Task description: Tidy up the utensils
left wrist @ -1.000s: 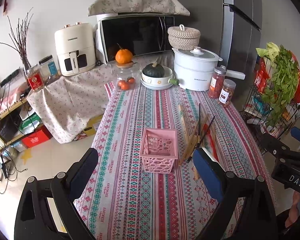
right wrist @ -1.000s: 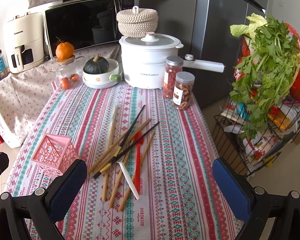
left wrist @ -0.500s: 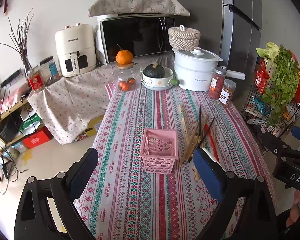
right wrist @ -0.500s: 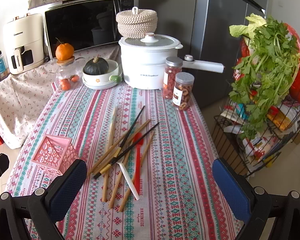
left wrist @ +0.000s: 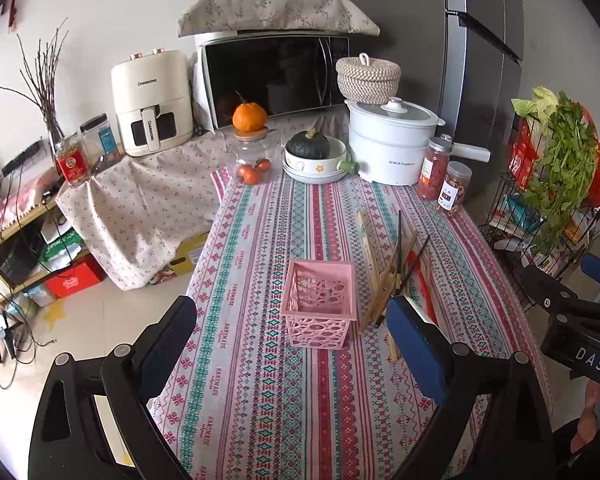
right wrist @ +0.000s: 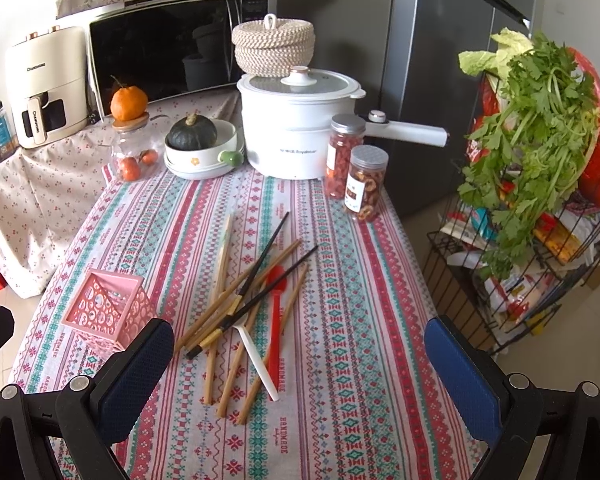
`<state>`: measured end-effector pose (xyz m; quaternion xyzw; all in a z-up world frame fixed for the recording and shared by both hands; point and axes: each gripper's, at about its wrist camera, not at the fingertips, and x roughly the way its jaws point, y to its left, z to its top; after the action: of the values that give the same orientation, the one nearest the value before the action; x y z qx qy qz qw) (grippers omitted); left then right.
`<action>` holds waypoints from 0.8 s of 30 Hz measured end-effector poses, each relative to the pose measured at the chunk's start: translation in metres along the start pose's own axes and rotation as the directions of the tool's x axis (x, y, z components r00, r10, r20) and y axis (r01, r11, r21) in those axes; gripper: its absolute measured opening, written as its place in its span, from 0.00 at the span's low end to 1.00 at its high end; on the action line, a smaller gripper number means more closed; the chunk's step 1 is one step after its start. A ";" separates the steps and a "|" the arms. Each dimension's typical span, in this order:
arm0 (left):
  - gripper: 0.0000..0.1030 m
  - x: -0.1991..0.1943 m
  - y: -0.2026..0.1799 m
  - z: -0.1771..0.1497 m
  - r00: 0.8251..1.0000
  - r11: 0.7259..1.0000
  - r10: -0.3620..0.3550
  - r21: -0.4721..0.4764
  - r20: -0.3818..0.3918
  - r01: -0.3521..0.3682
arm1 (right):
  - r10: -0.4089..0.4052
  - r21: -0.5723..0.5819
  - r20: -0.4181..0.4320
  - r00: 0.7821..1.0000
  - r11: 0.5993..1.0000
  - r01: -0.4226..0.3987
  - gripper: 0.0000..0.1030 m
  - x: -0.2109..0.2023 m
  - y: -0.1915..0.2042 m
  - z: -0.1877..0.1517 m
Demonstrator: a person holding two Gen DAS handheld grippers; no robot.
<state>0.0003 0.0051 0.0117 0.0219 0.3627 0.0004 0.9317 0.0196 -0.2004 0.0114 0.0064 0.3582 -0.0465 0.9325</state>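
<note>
We hold both grippers above the near end of the striped tablecloth (right wrist: pixel 340 320), each with its jaws spread wide and nothing between them. The left gripper (left wrist: pixel 292 344) hangs just in front of the pink basket (left wrist: pixel 320 304), which stands upright on the cloth. The right gripper (right wrist: pixel 300 356) hovers over the loose pile of utensils lying just right of the basket: wooden chopsticks (right wrist: pixel 224 276), black chopsticks (right wrist: pixel 260 264), a red spoon (right wrist: pixel 275 312) and a white spoon (right wrist: pixel 258 360), crossed over one another and flat on the cloth. Well beyond the basket, at the far end, stand a white pot (right wrist: pixel 296 128), two snack jars (right wrist: pixel 364 184) and a bowl holding a dark squash (right wrist: pixel 192 132).
</note>
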 end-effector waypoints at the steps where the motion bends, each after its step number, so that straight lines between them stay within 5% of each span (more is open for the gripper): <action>1: 0.94 0.000 0.000 0.001 1.000 1.000 0.000 0.000 0.000 0.000 | 0.000 0.001 -0.001 1.000 1.000 0.000 1.00 0.000 0.000 0.000; 24: 0.94 -0.002 -0.001 0.002 1.000 1.000 0.001 -0.001 0.001 -0.001 | -0.016 -0.005 0.001 1.000 1.000 0.016 1.00 0.000 0.000 0.000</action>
<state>0.0002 0.0043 0.0149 0.0215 0.3620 0.0009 0.9319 0.0194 -0.2007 0.0114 0.0012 0.3577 -0.0533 0.9323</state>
